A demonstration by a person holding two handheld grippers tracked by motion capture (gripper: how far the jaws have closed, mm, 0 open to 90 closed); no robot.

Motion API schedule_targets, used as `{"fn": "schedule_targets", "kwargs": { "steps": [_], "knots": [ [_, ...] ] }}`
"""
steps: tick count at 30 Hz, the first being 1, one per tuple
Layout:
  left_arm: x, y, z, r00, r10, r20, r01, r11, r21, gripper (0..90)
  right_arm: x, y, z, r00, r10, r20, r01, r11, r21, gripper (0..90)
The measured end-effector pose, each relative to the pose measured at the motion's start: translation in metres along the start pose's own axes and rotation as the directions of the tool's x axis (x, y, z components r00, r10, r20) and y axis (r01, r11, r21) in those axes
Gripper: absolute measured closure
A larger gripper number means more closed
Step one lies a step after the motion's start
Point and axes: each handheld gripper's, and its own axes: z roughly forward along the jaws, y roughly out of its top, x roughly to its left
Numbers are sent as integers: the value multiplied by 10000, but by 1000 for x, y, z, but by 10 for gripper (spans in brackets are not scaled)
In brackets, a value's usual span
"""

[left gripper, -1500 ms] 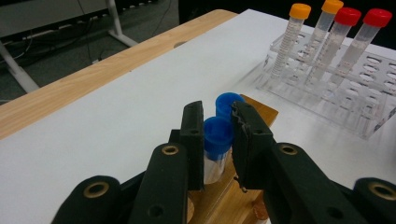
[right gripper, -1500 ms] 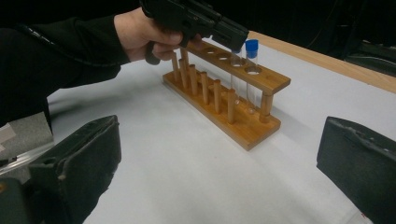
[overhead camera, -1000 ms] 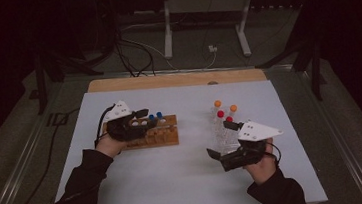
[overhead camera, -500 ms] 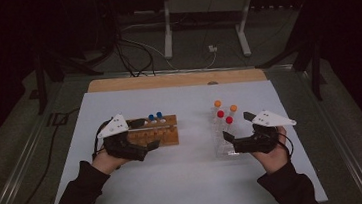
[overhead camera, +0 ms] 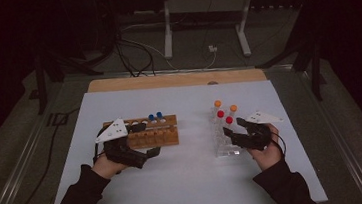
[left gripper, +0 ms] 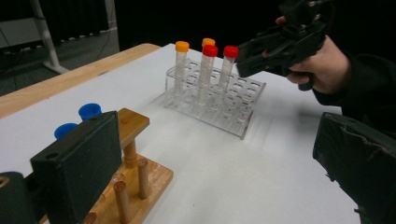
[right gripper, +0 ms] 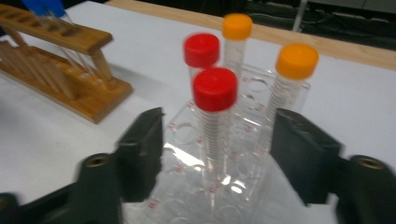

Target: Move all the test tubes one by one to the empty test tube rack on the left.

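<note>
- Closing in on the near red-capped tube [right gripper: 215, 116]: right gripper [right gripper: 217, 154] jaws apart, just narrowing, tube between them, untouched.
- Light, slick, probably brittle plastic; I'd pinch just under the cap.

Your blue-capped tubes [right gripper: 44, 7] run off the top edge; the wooden rack [right gripper: 60, 70] blurs, cut at the left.

Wooden rack [overhead camera: 147, 134] left of clear rack [overhead camera: 225, 140], apart.

A wooden rack [overhead camera: 149, 132] with two blue-capped tubes [overhead camera: 155, 117] stands just beside the left tongs; metal stand legs [overhead camera: 204, 27] and cables [overhead camera: 132, 56] lie far beyond both tongs.
</note>
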Motion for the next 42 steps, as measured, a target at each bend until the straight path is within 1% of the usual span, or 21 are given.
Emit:
{"fn": "schedule_targets", "kwargs": {
  "steps": [3, 4, 6, 8, 12, 14, 15, 16, 17, 21, 23, 24, 27, 29, 31, 32, 35, 38, 42],
  "knots": [
    [0, 0, 0, 10000, -1, 48, 1, 10000, 21, 22, -2, -2, 3, 10000, 70, -9, -70, 9999, 125, 469],
    [0, 0, 0, 10000, -1, 74, 0, 10000, 6, 22, -2, -2, 4, 10000, 42, -9, -42, 9999, 154, 477],
    [-1, 0, 1, 9999, 43, 97, -44, 10000, 59, 22, 0, -3, 6, 10000, -63, -22, 63, 9997, 217, 522],
    [-1, 0, 1, 10000, 38, 56, -38, 10000, 68, 22, 0, -3, 7, 10000, -84, 21, 84, 9998, 199, 573],
    [0, -1, 1, 9999, 35, 95, -36, 9999, 105, 22, 1, -3, 10, 9999, -128, -42, 129, 9994, 318, 641],
    [-1, -1, 1, 10000, 54, 62, -55, 9999, 114, 22, 1, -4, 11, 9997, -245, 14, 244, 9989, 405, 690],
    [0, -1, 1, 9999, 47, 107, -48, 9999, 105, 22, 2, -4, 12, 9995, -300, -10, 300, 9984, 483, 703],
    [0, -1, 1, 10000, 57, 65, -58, 9999, 101, 22, 2, -4, 12, 9994, -333, -33, 334, 9981, 523, 717],
    [0, -1, 1, 10000, 38, 61, -39, 9999, 104, 22, 3, -4, 12, 9992, -403, 24, 401, 9978, 522, 728],
    [0, -1, 1, 9999, 8, 123, -9, 9999, 112, 22, 3, -4, 12, 9988, -493, 66, 488, 9972, 560, 740],
    [0, -1, 1, 9998, -51, 169, 48, 9999, 159, 22, 4, -3, 12, 9970, -772, 89, 766, 9954, 583, 741],
    [0, -1, 1, 9999, -35, 166, 32, 9998, 174, 22, 4, -3, 11, 9964, -839, 127, 830, 9947, 611, 742],
    [0, -1, 2, 9999, -55, 142, 52, 9998, 199, 23, 4, -2, 11, 9967, -806, 97, 799, 9952, 573, 742],
    [0, -1, 2, 9999, -51, 156, 48, 9998, 201, 22, 4, -1, 9, 9965, -827, 95, 822, 9955, 468, 742],
    [0, -1, 1, 10000, -33, 82, 32, 9998, 181, 23, 4, 1, 6, 9966, -818, 95, 815, 9962, 300, 743],
    [0, -1, 1, 9999, -57, 120, 55, 9999, 158, 22, 4, 3, 4, 9967, -797, 120, 794, 9965, 243, 742],
    [0, -1, 1, 9999, -46, 132, 44, 9999, 163, 22, 6, 7, -3, 9950, -982, 169, 982, 9952, -16, 743],
    [-1, 0, 1, 9998, -18, 176, 15, 9998, 184, 22, 8, 12, -11, 9923, -1204, 279, 1213, 9921, -328, 743],
    [-1, 0, 2, 9998, -24, 198, 19, 9997, 250, 22, 12, 20, -24, 9894, -1389, 419, 1416, 9874, -706, 743]
  ]
}}
